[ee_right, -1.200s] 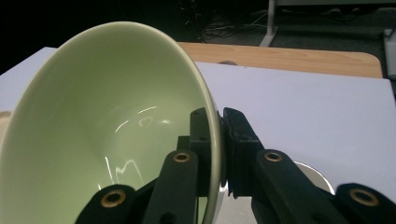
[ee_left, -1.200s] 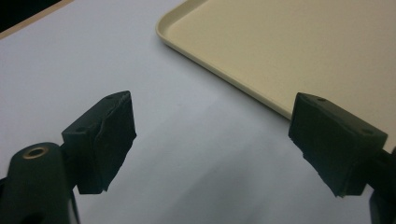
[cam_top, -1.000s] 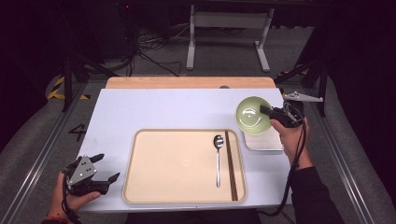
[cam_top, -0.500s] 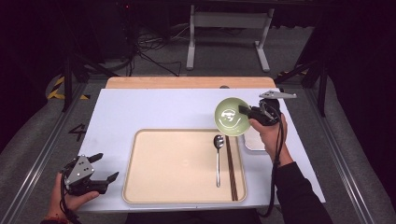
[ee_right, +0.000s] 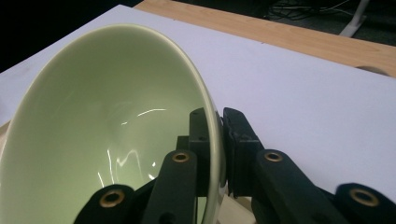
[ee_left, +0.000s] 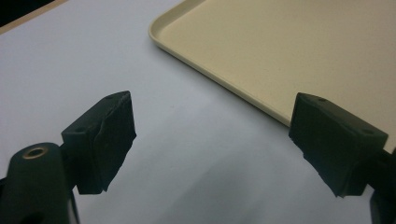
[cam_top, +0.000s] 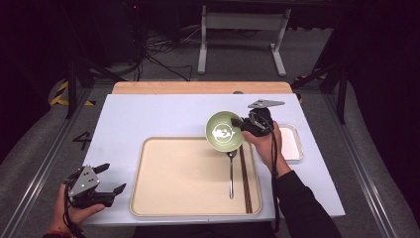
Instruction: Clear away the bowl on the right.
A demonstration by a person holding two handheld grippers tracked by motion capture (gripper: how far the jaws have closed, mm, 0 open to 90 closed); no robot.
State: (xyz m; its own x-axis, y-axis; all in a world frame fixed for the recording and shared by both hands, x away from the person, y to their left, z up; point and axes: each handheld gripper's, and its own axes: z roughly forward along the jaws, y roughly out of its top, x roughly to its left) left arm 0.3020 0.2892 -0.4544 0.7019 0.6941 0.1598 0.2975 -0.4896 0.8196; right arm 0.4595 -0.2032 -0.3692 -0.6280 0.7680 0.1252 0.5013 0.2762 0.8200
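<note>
A light green bowl [cam_top: 224,131] hangs tilted in the air over the beige tray's [cam_top: 168,173] far right corner. My right gripper [cam_top: 243,125] is shut on its rim; the right gripper view has the bowl [ee_right: 107,140] pinched by the wall between the two black pads, gripper [ee_right: 220,140]. On the tray's right part lie a metal spoon [cam_top: 231,173] and dark chopsticks [cam_top: 246,178]. My left gripper [cam_top: 106,179] rests at the table's near left corner, open and holding nothing. In the left gripper view the gripper [ee_left: 212,140] stands wide over the white table, with the tray's corner [ee_left: 280,56] beyond.
A small white square dish [cam_top: 290,142] sits on the table right of the tray, behind the right hand. The white tabletop [cam_top: 148,119] ends in a wooden strip [cam_top: 198,88] at the far edge. Dark floor, cables and a stand lie beyond.
My right gripper has carried the bowl leftward and a little down, from above the white dish to the tray's far right corner. The left gripper has stayed put.
</note>
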